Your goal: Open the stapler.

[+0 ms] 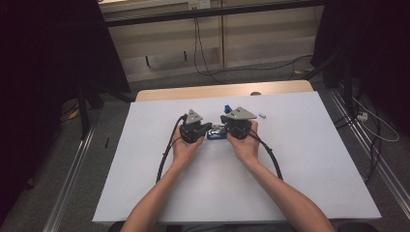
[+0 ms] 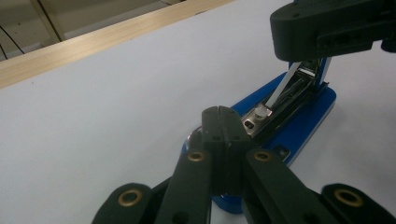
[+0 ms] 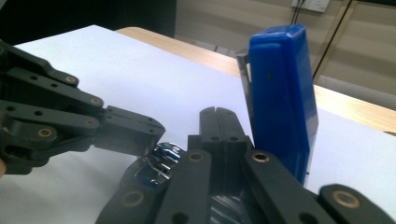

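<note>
A blue stapler (image 1: 216, 135) lies open at the middle of the white table (image 1: 300, 159), its blue top arm (image 3: 280, 93) swung upright. My left gripper (image 1: 209, 127) comes in from the left, shut, with its tips (image 2: 219, 112) resting over the front of the stapler's metal magazine (image 2: 261, 119). The right gripper (image 1: 224, 128) comes in from the right, also shut, its tips (image 3: 217, 114) close beside the raised arm. Nothing sits between either pair of jaws. In the right gripper view the left gripper (image 3: 149, 133) touches the shiny metal part (image 3: 161, 161).
A small white piece (image 1: 262, 115) lies on the table to the right of the stapler. The table's wooden far edge (image 1: 222, 91) carries a dark round spot (image 1: 255, 94). Cables (image 1: 377, 130) run along the floor on the right.
</note>
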`<action>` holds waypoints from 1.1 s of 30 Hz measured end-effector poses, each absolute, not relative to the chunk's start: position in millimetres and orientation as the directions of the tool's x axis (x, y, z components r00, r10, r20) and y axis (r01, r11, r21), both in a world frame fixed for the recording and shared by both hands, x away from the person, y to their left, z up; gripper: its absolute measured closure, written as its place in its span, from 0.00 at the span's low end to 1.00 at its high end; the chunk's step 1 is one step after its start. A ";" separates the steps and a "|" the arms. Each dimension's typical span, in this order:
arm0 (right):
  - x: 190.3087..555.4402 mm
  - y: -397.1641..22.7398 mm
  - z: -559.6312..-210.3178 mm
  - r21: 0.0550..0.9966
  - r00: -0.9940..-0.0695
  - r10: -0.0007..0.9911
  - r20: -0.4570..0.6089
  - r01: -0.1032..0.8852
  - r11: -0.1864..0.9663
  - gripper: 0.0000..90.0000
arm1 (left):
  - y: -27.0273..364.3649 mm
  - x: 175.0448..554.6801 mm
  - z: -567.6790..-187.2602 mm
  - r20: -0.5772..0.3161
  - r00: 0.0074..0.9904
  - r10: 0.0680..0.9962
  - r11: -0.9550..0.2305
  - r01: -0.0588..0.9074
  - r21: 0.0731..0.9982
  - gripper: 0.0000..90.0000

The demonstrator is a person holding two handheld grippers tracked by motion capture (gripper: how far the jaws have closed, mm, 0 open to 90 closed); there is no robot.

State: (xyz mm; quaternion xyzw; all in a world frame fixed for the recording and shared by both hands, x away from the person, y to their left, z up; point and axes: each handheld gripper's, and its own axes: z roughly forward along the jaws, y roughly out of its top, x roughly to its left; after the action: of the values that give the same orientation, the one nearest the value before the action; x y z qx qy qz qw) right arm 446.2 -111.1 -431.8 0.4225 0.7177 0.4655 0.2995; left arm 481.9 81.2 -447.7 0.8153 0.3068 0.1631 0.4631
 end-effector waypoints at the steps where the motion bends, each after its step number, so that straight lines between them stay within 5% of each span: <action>1: 446.1 -111.4 -431.8 0.921 -0.464 0.885 -0.032 0.330 0.206 1.00 | 81.2 481.9 -447.7 -0.018 0.758 0.652 -0.383 0.349 0.855 1.00; 33: 444.5 -126.2 -425.6 0.934 -0.415 0.910 -0.019 0.316 0.164 1.00 | 81.1 480.9 -448.2 -0.007 0.758 0.652 -0.387 0.341 0.857 1.00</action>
State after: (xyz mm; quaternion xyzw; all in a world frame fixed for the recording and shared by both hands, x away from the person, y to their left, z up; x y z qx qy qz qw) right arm 444.5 -126.2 -425.6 0.4406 0.6954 0.4731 0.3137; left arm 480.9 81.1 -448.2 0.8156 0.3043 0.1681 0.4625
